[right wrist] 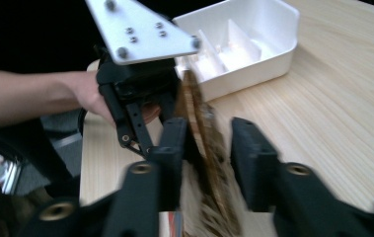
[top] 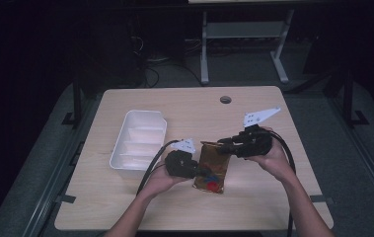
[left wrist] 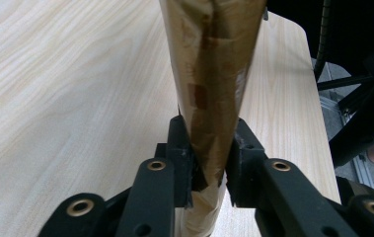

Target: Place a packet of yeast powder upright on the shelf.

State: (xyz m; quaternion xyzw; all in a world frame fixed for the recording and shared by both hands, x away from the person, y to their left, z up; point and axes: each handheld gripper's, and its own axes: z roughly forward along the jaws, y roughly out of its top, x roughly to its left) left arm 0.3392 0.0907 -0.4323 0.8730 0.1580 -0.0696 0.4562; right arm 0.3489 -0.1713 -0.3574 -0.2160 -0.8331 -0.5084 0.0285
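A brown-gold foil pouch [top: 213,168] with red print near its lower end is held just above the table. My left gripper [top: 202,172] is shut on the pouch's near left edge; in the left gripper view both jaws press on the pouch [left wrist: 214,59], which rises away from them. My right gripper [top: 222,144] is at the pouch's far top end. In the right gripper view its jaws stand apart around the pouch [right wrist: 202,123], which lies against the left jaw with a gap to the right one. The left gripper [right wrist: 145,106] holds the pouch's far side there.
A white divided tray [top: 120,148] sits left of the pouch on the wooden table [top: 174,103], and in the right gripper view the tray [right wrist: 253,69] lies just beyond the left gripper. A round hole [top: 225,99] is near the table's far edge. Dark floor and desk legs lie behind.
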